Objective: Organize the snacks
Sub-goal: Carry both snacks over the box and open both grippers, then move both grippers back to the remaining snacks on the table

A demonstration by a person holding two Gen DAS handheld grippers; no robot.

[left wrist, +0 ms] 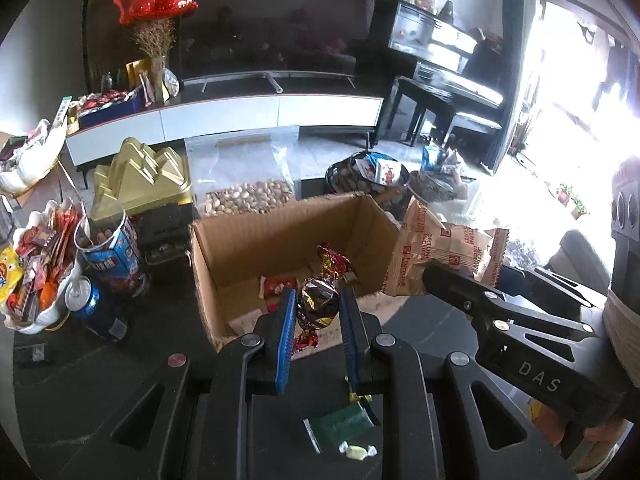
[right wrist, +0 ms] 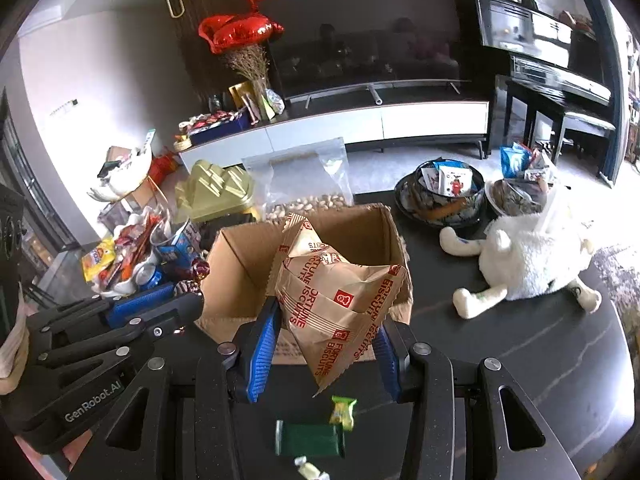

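Note:
An open cardboard box [left wrist: 256, 236] stands on the dark table; it also shows in the right wrist view [right wrist: 236, 264]. A few wrapped sweets [left wrist: 280, 286] lie inside it. My left gripper [left wrist: 318, 306] is shut on a round foil-wrapped candy [left wrist: 318, 304] over the box's front edge. My right gripper [right wrist: 324, 336] is shut on a brown Fortune Biscuits packet [right wrist: 336, 292], held over the box's right front corner; the packet also shows in the left wrist view [left wrist: 436, 252]. A dark green packet [right wrist: 310, 438], a small green sweet [right wrist: 343, 412] and a pale sweet [right wrist: 310, 470] lie on the table below.
Left of the box are a white bowl of snacks [left wrist: 36, 280], a blue can [left wrist: 94, 308], a blue tub [left wrist: 108, 252] and a gold box [left wrist: 140, 180]. A bag of nuts [left wrist: 248, 196] sits behind. A dark snack bowl [right wrist: 444, 196] and a white plush toy [right wrist: 528, 260] are right.

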